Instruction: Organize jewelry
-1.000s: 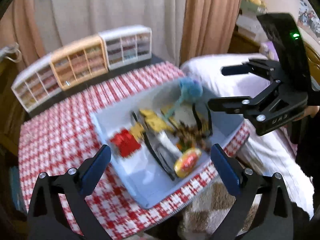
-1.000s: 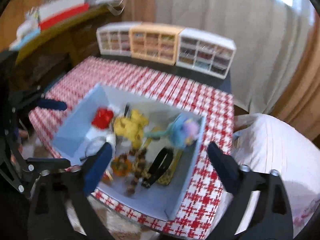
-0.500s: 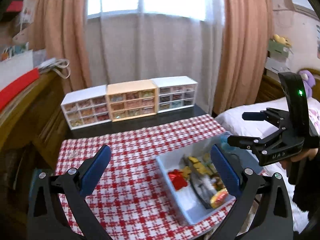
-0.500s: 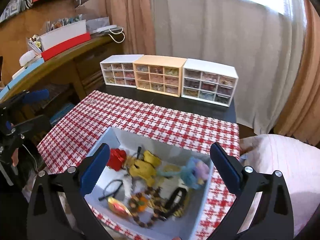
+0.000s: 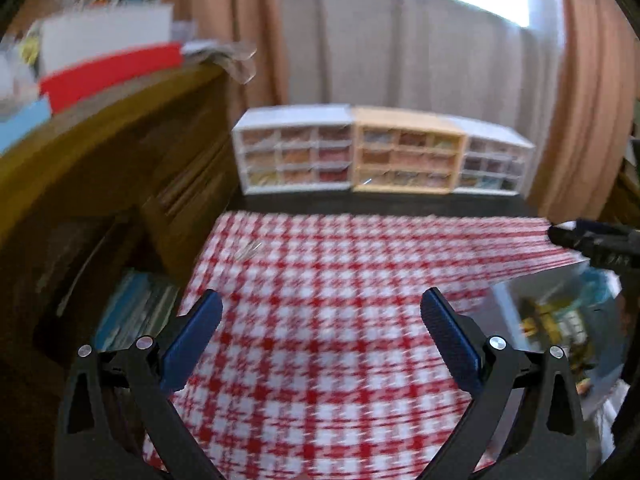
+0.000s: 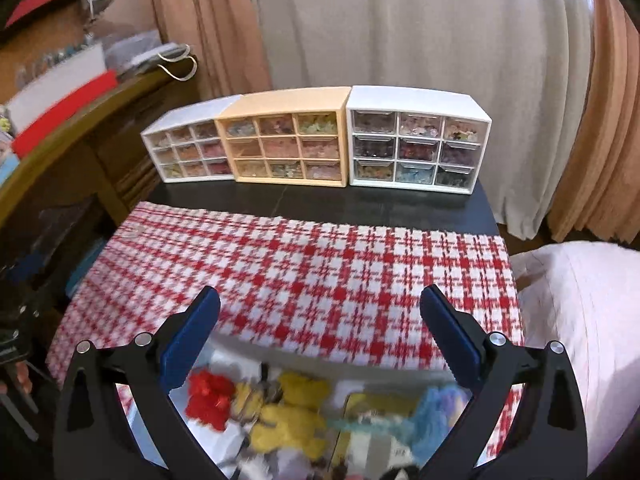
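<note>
A grey-blue tray (image 5: pixel 520 300) of mixed jewelry and hair pieces sits at the near right of the red-checked cloth (image 5: pixel 340 300). In the right wrist view a red piece (image 6: pixel 210 398), yellow pieces (image 6: pixel 288 420) and a blue pompom (image 6: pixel 434 420) lie in it. Three small drawer cabinets stand at the back: white (image 6: pixel 188 150), orange (image 6: pixel 286 140), white (image 6: pixel 416 146). My left gripper (image 5: pixel 320 330) is open and empty above the cloth. My right gripper (image 6: pixel 320 330) is open and empty above the tray's far edge; it also shows in the left wrist view (image 5: pixel 592 242).
A wooden sideboard (image 5: pixel 100 152) with boxes and papers runs along the left. Curtains (image 6: pixel 420 20) hang behind the black table (image 6: pixel 320 202). A pink bed (image 6: pixel 576 300) lies to the right.
Both grippers have pulled back and tilted up toward the cabinets. The left view has swung left, putting the tray at its right edge. Both stay open.
</note>
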Available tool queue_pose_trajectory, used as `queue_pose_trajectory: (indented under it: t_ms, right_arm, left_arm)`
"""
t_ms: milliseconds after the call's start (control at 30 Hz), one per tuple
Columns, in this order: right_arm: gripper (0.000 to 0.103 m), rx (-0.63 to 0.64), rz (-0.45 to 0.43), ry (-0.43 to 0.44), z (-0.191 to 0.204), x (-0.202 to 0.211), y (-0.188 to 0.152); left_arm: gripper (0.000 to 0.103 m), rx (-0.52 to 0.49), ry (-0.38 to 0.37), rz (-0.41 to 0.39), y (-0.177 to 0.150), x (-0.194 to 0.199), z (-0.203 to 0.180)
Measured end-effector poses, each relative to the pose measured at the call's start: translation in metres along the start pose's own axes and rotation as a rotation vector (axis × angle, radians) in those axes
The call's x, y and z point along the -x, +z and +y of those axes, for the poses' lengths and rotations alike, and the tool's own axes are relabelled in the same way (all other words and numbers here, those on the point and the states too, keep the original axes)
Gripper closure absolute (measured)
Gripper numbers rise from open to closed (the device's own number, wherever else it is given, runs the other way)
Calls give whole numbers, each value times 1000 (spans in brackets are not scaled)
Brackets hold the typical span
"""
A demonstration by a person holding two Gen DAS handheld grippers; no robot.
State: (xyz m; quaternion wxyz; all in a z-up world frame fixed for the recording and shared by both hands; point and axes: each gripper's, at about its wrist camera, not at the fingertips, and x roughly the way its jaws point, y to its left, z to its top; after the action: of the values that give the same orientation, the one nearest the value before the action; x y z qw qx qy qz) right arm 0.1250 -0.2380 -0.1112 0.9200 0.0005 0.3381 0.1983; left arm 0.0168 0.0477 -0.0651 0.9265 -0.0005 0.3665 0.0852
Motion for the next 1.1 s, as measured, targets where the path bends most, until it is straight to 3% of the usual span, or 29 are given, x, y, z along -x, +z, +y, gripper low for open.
queue_pose_trajectory:
  t_ms: [100, 200, 400, 600, 767, 1100]
  right_arm:
    - [7, 3, 20, -57, -3, -14, 2]
    - [7, -57, 46, -50, -13, -22, -1]
    - [7, -138, 90, -27, -27, -34, -3]
    - [7, -134, 70, -40, -27, -32, -3]
    - [7, -138, 42, -48, -27, -28, -1]
    - [7, -136, 68, -56, -26, -33, -3]
  left_arm:
    - [4, 58, 46, 46, -8, -17, 21]
    - [4, 109, 67, 80, -9, -36, 35]
    - [4, 146, 13, 148, 4, -87, 33]
    - [4, 162, 3, 216, -1, -132, 23]
    - [3, 77, 63, 248, 1, -142, 8]
    - [3, 77, 61, 249, 1, -143, 5]
